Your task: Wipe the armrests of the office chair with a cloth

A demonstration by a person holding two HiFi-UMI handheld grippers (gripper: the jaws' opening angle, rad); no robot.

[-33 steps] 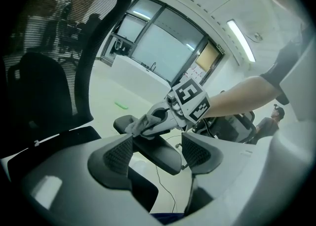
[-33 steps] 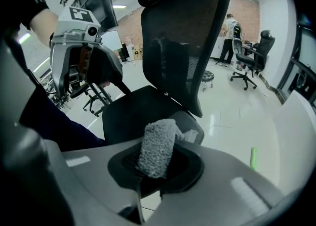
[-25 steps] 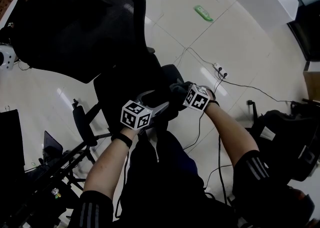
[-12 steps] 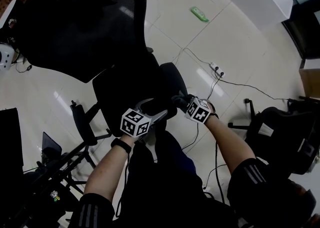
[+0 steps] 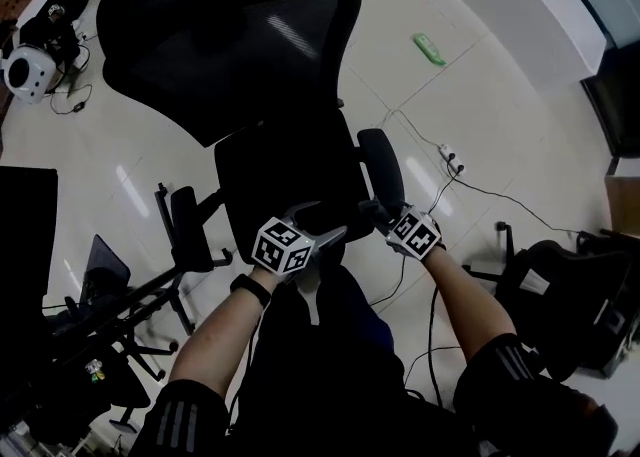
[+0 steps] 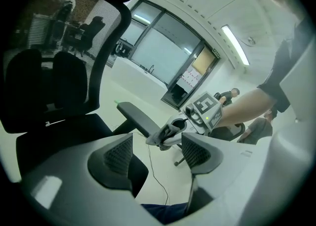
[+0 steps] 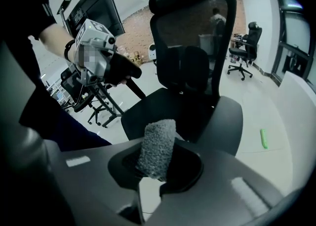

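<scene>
As the head view looks steeply down, office chair (image 5: 230,55): black, mesh back, its seat (image 5: 290,180) facing the person, on a pale tiled floor (image 5: 480,95).
armrest (image 5: 382,167): at the seat's edge on this view's right; its near end meets the right gripper (image 5: 374,211).
other armrest (image 5: 187,227): across the seat, on this view's left, nothing touching it.
left gripper (image 5: 320,225): at the seat's front edge, just beside the right gripper.
green strip (image 5: 429,49): flat on the floor, well apart from the chair.

left gripper view – jaws: spread wide and empty.
cloth (image 6: 163,135): grey, seen through that gap, bunched at the right gripper's tip and lying against the near end of the armrest.

right gripper view – jaws: clamped on the cloth, a nubbly grey wad standing up between the pads.
beyond the cloth: seat in the middle, armrest to the right, left gripper up at the left on the person's forearm (image 7: 52,34).
</scene>
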